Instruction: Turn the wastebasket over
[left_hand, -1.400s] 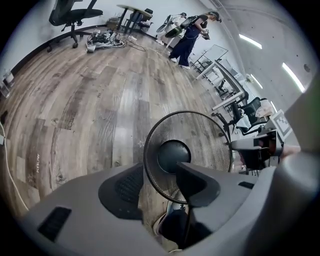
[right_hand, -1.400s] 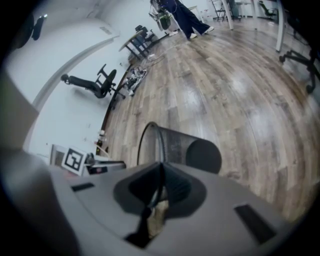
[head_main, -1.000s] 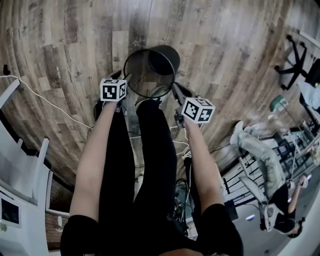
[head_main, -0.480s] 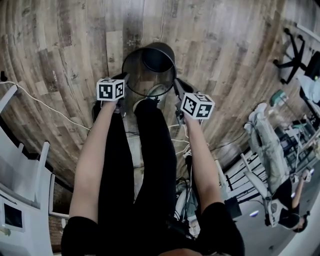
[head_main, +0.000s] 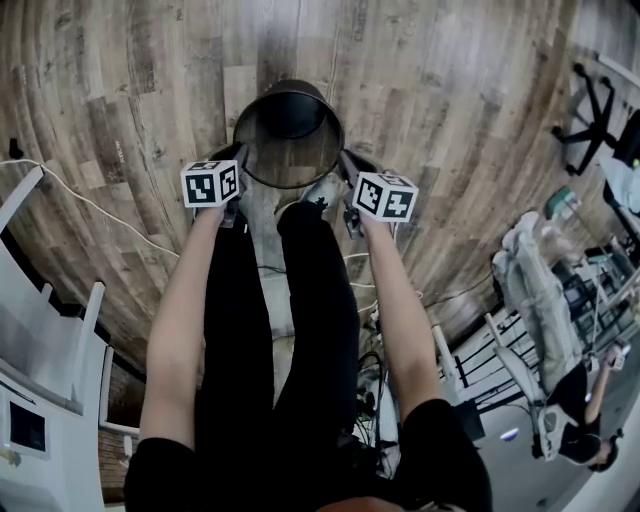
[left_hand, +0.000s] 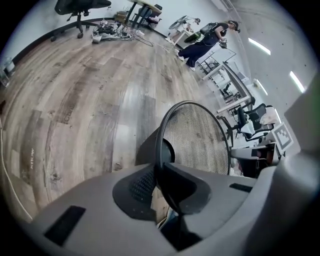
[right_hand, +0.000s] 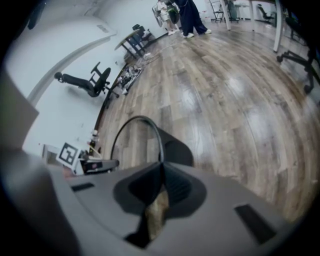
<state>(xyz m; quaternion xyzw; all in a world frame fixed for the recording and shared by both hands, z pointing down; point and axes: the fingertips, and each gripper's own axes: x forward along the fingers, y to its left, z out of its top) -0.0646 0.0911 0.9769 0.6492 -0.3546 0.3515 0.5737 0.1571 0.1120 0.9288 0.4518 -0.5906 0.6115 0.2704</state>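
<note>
The wastebasket (head_main: 270, 160) has a black, see-through metal-mesh wall, a smooth rim and a matt base. The floor (head_main: 450, 100) is wood-grain plank with a satin sheen. The right gripper (right_hand: 161, 172) is matt grey plastic with ribbed dark pads (right_hand: 176, 187).

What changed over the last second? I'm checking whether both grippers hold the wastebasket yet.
The left gripper took hold of the wastebasket at its rim, its fingers closing on it. The wastebasket shifted slightly up and left in the head view. The right gripper stayed shut on the opposite rim.
</note>
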